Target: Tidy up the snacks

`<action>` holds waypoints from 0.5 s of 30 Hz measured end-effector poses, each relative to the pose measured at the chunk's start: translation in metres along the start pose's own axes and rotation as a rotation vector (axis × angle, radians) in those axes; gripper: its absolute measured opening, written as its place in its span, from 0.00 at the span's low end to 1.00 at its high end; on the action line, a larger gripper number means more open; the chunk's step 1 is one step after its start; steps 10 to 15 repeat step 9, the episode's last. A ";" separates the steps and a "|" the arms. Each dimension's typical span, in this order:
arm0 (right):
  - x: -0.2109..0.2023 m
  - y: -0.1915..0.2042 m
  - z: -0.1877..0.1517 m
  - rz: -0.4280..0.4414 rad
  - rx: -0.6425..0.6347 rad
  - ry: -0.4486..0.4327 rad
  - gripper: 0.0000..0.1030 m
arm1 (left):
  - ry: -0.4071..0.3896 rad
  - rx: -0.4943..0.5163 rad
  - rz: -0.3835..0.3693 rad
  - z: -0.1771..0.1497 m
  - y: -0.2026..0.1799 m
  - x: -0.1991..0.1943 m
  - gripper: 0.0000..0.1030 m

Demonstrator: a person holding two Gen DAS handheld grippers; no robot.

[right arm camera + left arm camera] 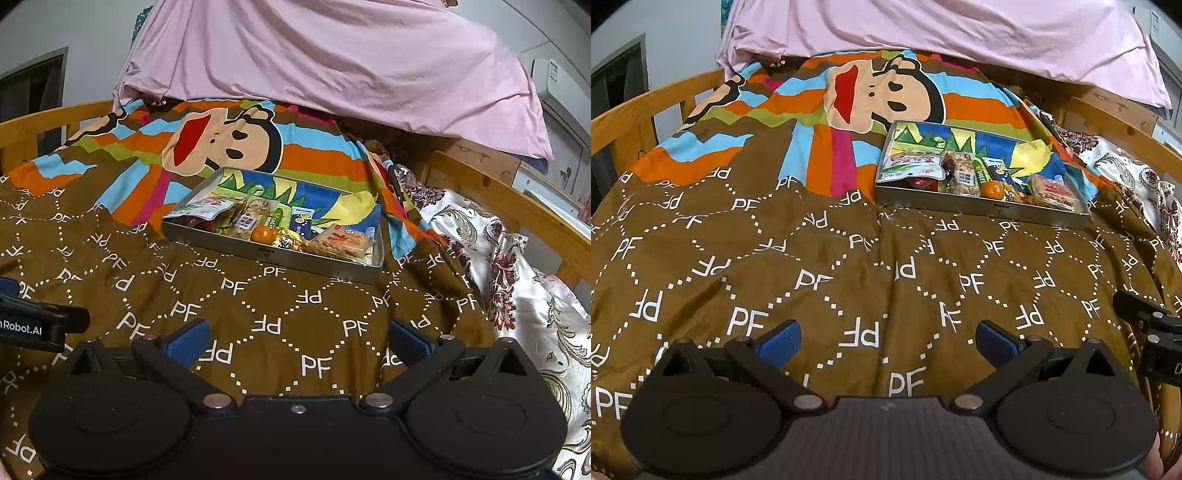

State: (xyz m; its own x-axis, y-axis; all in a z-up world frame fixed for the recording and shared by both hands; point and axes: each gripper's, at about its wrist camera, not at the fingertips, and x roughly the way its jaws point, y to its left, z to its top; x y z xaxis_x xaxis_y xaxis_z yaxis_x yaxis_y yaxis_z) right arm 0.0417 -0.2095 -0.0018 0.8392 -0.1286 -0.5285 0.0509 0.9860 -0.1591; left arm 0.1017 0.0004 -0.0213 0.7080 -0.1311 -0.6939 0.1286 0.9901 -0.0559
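A metal tin (982, 209) (269, 256) lies on the brown PF bedspread and holds several snack packets. Among them are a white and green pouch (911, 165) (201, 207), a small orange (992, 189) (262, 234) and a clear pack of red-labelled crackers (1055, 192) (341, 240). My left gripper (888, 341) is open and empty, hovering over the bedspread well short of the tin. My right gripper (298, 341) is open and empty too, also short of the tin. Each gripper shows at the edge of the other's view (1145, 321) (40, 325).
The bedspread (812, 280) (295, 314) covers a bed with a wooden rail (624, 118) (517, 206). A pink sheet (942, 33) (332, 66) is heaped at the far end. A floral cloth (517, 277) lies along the right side.
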 end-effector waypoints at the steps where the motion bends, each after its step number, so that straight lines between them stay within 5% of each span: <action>1: 0.000 0.000 0.000 0.000 0.000 0.000 0.99 | -0.002 0.000 -0.002 0.000 0.000 0.000 0.99; 15: 0.000 0.001 -0.001 0.000 0.000 0.001 0.99 | -0.057 0.041 -0.001 -0.001 -0.004 -0.007 0.99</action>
